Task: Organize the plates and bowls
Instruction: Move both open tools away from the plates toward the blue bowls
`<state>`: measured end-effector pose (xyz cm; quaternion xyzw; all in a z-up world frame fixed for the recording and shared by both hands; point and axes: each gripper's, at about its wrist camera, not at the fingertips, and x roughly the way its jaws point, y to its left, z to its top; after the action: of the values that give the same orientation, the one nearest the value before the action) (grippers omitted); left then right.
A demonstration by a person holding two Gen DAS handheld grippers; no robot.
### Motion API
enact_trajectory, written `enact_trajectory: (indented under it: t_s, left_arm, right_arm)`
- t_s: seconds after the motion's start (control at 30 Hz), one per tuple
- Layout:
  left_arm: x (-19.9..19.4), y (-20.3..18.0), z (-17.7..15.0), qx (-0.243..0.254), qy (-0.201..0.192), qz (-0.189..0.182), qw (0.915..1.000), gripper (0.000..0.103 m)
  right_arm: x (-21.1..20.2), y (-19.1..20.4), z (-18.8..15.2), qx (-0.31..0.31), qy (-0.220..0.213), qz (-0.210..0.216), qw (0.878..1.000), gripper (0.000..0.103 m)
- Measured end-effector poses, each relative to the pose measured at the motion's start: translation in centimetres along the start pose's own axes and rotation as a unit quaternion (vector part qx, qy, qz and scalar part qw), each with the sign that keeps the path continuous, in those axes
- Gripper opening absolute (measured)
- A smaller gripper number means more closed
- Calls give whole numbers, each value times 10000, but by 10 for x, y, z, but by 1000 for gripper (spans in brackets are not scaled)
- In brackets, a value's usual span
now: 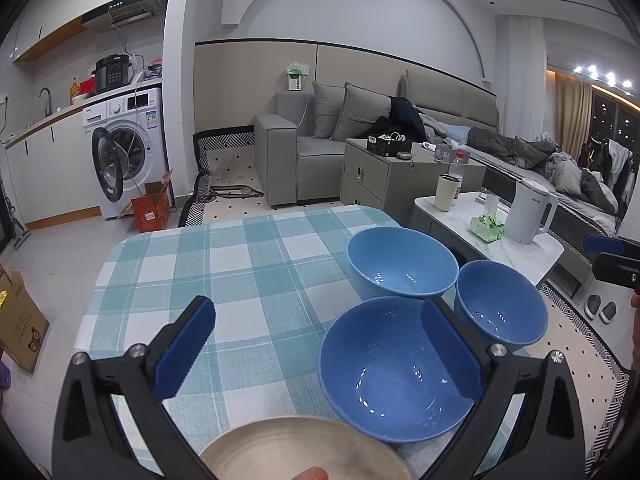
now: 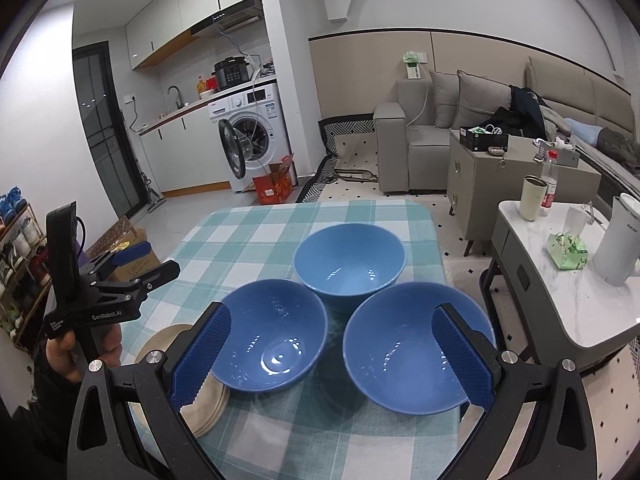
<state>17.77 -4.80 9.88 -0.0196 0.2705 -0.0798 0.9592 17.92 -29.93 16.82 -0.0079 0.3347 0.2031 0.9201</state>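
Three blue bowls stand on the checked tablecloth point(image 2: 248, 232): a far bowl point(image 2: 349, 261), a near-left bowl point(image 2: 272, 334) and a near-right bowl point(image 2: 412, 344). In the left wrist view they are the far bowl point(image 1: 401, 267), the near bowl point(image 1: 394, 368) and the right bowl point(image 1: 500, 304). A stack of beige plates point(image 2: 200, 400) lies left of the near-left bowl; it also shows in the left wrist view point(image 1: 296, 452). My left gripper point(image 1: 324, 340) is open above the plates. My right gripper point(image 2: 332, 356) is open and empty, hovering before the two near bowls.
A white marble side table point(image 2: 576, 312) with a kettle point(image 2: 618, 240), a cup and a bottle stands right of the table. A cardboard box point(image 1: 20, 320) lies on the floor to the left. A sofa and a washing machine are behind.
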Motion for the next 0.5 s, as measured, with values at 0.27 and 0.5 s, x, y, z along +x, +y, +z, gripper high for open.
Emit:
enact_trajectory:
  t_s: [0.27, 0.5]
  left_arm:
    - [20, -9, 16, 23, 5, -52, 10000, 103]
    - [37, -15, 28, 55, 159, -78, 9998, 103]
  right_arm:
    - [13, -16, 15, 165, 111, -16, 9998, 102]
    - [27, -29, 23, 275, 173, -4, 9995, 102]
